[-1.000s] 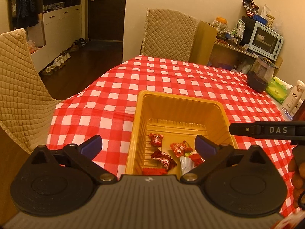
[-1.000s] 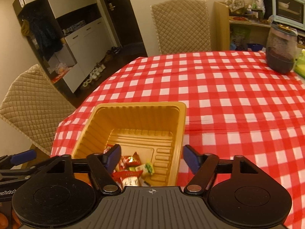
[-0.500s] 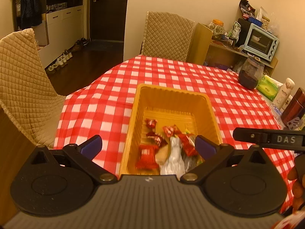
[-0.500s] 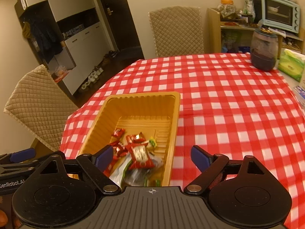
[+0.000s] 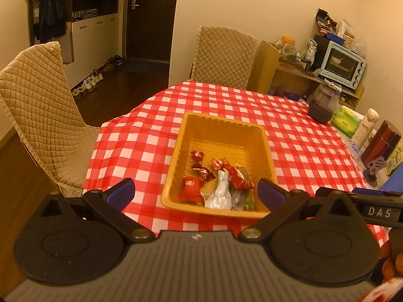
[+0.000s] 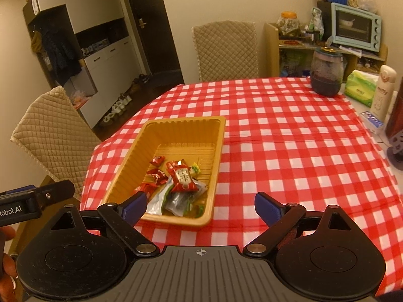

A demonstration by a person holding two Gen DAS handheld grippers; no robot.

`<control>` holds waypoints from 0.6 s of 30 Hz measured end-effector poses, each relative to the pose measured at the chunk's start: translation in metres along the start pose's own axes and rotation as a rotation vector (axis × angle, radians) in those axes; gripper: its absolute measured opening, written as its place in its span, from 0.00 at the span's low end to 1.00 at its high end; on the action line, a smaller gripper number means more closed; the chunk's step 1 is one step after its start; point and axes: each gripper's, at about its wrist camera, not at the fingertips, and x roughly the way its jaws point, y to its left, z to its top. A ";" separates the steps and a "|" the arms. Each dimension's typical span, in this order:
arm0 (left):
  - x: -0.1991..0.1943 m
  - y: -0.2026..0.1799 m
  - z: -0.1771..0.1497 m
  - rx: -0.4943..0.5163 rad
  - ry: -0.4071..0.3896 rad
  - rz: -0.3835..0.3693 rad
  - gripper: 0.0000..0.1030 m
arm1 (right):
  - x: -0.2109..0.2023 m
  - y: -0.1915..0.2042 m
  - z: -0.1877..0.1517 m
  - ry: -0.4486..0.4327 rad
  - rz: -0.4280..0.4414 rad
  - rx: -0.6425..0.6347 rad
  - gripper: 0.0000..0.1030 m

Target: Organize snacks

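A yellow plastic tray (image 5: 221,120) sits on the red-checked tablecloth (image 5: 302,151). It holds several wrapped snacks (image 5: 216,176), mostly red, one silver-white and some green. In the right wrist view the same tray (image 6: 186,121) lies ahead and left, with a red packet (image 6: 181,176) on top of the pile. My left gripper (image 5: 195,190) hangs open above the tray's near end, with nothing between its pads. The jaws of my right gripper (image 6: 200,203) are opening and are wide apart, also with nothing between them, above the tray's near right corner.
A dark glass jar (image 5: 323,105), a green tissue pack (image 5: 346,122), a white bottle (image 5: 365,125) and a brown flask (image 5: 380,143) stand along the table's right side. Quilted chairs stand at the left (image 5: 37,115) and at the far side (image 5: 224,55). A toaster oven (image 5: 342,64) is on a shelf.
Both grippers have pulled back and up from the tray, so the whole tray now shows. The right jaws have spread wider. The snacks lie in the tray as before.
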 end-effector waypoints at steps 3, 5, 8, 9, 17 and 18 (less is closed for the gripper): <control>-0.012 -0.007 -0.006 0.015 0.003 0.011 1.00 | -0.014 -0.002 -0.007 -0.004 -0.002 0.010 0.89; -0.021 -0.011 -0.011 0.027 -0.003 0.022 1.00 | -0.022 -0.004 -0.012 -0.007 -0.006 0.013 0.89; -0.032 -0.013 -0.016 0.023 -0.004 0.022 1.00 | -0.036 -0.007 -0.017 -0.011 -0.005 0.015 0.89; -0.036 -0.014 -0.018 0.020 -0.005 0.023 1.00 | -0.041 -0.007 -0.018 -0.013 -0.007 0.014 0.89; -0.063 -0.020 -0.033 0.041 -0.019 0.070 1.00 | -0.073 -0.005 -0.034 -0.019 -0.002 -0.006 0.89; -0.066 -0.021 -0.035 0.043 -0.019 0.071 1.00 | -0.076 -0.005 -0.036 -0.018 0.000 -0.007 0.89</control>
